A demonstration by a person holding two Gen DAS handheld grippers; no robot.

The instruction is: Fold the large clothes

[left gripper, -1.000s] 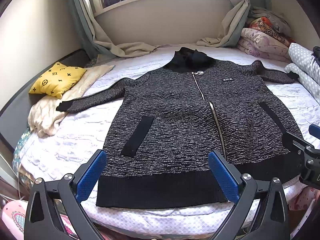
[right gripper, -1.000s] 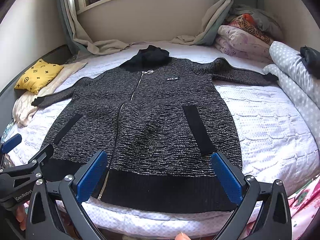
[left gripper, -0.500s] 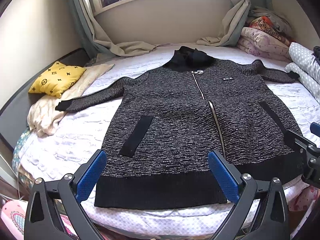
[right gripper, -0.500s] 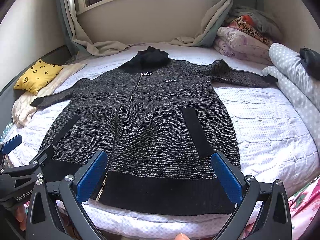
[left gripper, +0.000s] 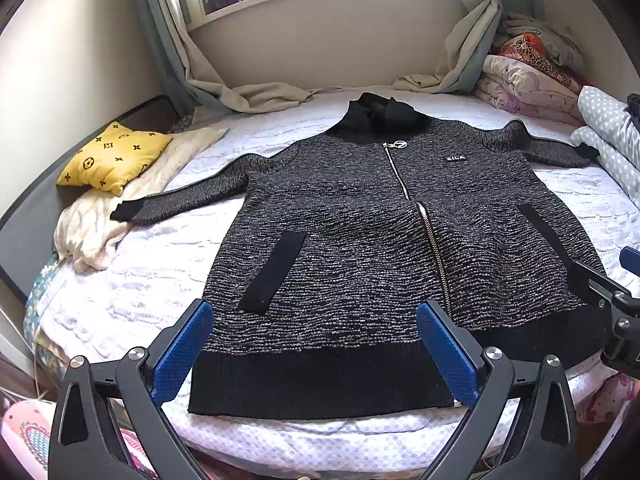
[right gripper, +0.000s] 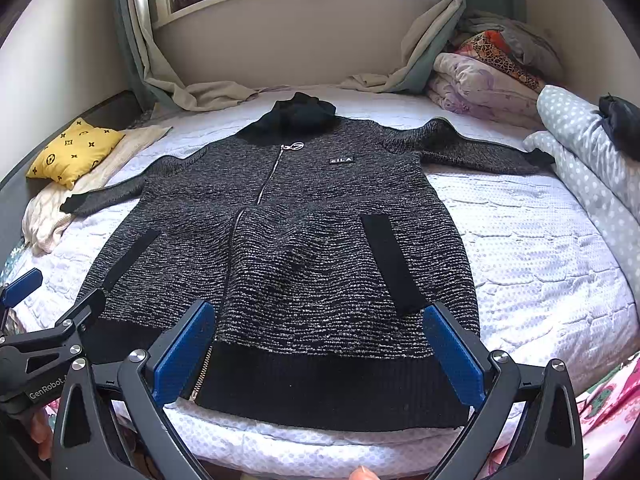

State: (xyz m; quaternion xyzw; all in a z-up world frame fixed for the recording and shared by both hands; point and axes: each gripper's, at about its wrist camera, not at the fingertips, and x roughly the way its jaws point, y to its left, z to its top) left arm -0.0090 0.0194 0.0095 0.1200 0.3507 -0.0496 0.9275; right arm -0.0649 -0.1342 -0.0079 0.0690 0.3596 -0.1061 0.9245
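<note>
A long dark grey knit zip jacket [left gripper: 360, 248] [right gripper: 296, 248] with black collar, hem and pocket strips lies flat on the bed, front up, both sleeves spread outward. My left gripper [left gripper: 316, 346] hovers open over the hem's left half, holding nothing. Over the hem's right half my right gripper [right gripper: 318, 346] stands open, also holding nothing. Each gripper shows at the edge of the other's view: the right gripper's finger [left gripper: 608, 296], the left gripper's finger [right gripper: 60, 328].
A white quilted bed cover [left gripper: 132, 292] [right gripper: 540, 264] lies under the jacket. A yellow pillow [left gripper: 114, 156] on a cream blanket [left gripper: 92, 224] sits at the left. Folded bedding [right gripper: 484, 80] and a dotted quilt [right gripper: 588, 160] line the right. Curtains [left gripper: 248, 96] drape at the wall.
Both grippers have drifted slightly; the jacket sits a little lower and closer in the right wrist view. Nothing was gripped and the jacket has not moved on the bed.
</note>
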